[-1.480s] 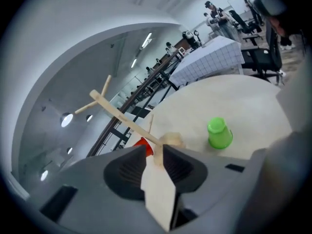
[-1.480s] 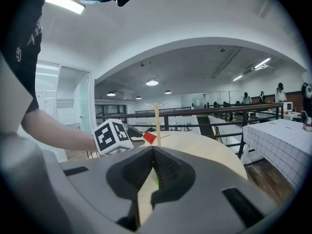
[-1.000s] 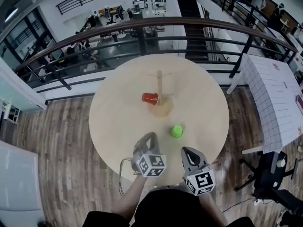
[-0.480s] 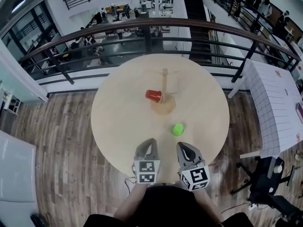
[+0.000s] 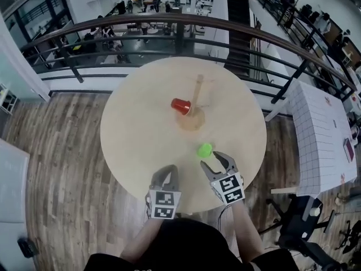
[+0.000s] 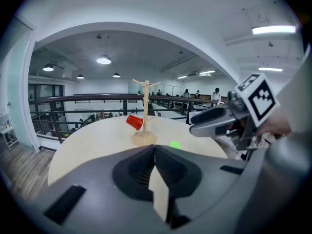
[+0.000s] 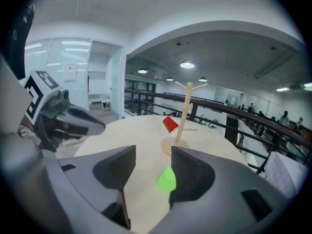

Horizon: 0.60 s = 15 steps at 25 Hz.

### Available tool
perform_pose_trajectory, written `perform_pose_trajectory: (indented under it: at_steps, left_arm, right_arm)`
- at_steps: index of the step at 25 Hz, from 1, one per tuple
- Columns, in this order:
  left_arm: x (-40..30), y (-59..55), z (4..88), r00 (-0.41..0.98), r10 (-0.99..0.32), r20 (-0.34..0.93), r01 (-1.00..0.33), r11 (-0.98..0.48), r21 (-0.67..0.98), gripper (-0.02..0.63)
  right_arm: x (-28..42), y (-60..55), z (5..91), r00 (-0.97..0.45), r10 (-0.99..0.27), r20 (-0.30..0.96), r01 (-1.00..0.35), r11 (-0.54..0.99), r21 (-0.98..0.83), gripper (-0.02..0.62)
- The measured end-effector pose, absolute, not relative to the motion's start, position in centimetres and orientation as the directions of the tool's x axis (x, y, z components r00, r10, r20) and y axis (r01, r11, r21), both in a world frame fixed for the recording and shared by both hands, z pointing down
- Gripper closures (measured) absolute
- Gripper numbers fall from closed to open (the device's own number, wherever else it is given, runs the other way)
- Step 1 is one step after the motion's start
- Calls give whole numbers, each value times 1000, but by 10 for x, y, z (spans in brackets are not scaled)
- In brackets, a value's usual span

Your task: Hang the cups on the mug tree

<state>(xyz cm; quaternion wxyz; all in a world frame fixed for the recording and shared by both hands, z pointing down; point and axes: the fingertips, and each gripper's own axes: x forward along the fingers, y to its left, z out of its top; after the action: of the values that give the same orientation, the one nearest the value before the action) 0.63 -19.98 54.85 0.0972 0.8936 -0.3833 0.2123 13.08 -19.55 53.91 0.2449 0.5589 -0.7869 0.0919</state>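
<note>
A wooden mug tree (image 5: pixel 196 97) stands past the middle of the round table (image 5: pixel 130 134). A red cup (image 5: pixel 180 105) hangs on its left peg, tilted. A green cup (image 5: pixel 205 149) sits upside down on the table, nearer me. My right gripper (image 5: pixel 217 161) is just short of the green cup; its jaws have just been opening and nothing is between them. In the right gripper view the green cup (image 7: pixel 166 179) shows through the gap, ahead of the pads. My left gripper (image 5: pixel 165 176) is shut and empty near the front edge, with the mug tree (image 6: pixel 146 111) far ahead.
A dark railing (image 5: pixel 169 24) curves behind the table over a lower floor. A white gridded table (image 5: pixel 324 134) stands at the right. A black chair (image 5: pixel 299 224) is at the lower right. Wood floor surrounds the table.
My right gripper has moved forward towards the green cup and its jaws have opened. The left gripper has shifted and rolled near the table's front edge, still shut.
</note>
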Motion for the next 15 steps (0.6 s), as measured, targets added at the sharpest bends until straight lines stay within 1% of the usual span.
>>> perform_pose_trajectory:
  at_steps: [4, 6, 10, 12, 15]
  left_arm:
    - [-8, -205, 556, 601, -644, 473, -728, -686, -9, 592]
    - [-19, -203, 563, 581, -651, 489, -748, -663, 7, 592]
    - [-45, -203, 563, 540, -674, 504, -784, -621, 10, 592]
    - [-57, -203, 565, 521, -683, 512, -799, -601, 11, 592]
    - [-69, -200, 572, 495, -691, 527, -816, -578, 9, 592]
  right_arm:
    - [144, -236, 565, -322, -715, 620, -848, 509, 147, 318]
    - [148, -247, 579, -343, -642, 686, -803, 579, 140, 311]
    - [147, -255, 612, -379, -435, 817, -699, 713, 55, 301]
    - [146, -257, 630, -366, -344, 865, -648, 761, 29, 301]
    - [147, -258, 656, -304, -254, 918, -580, 814, 33, 301]
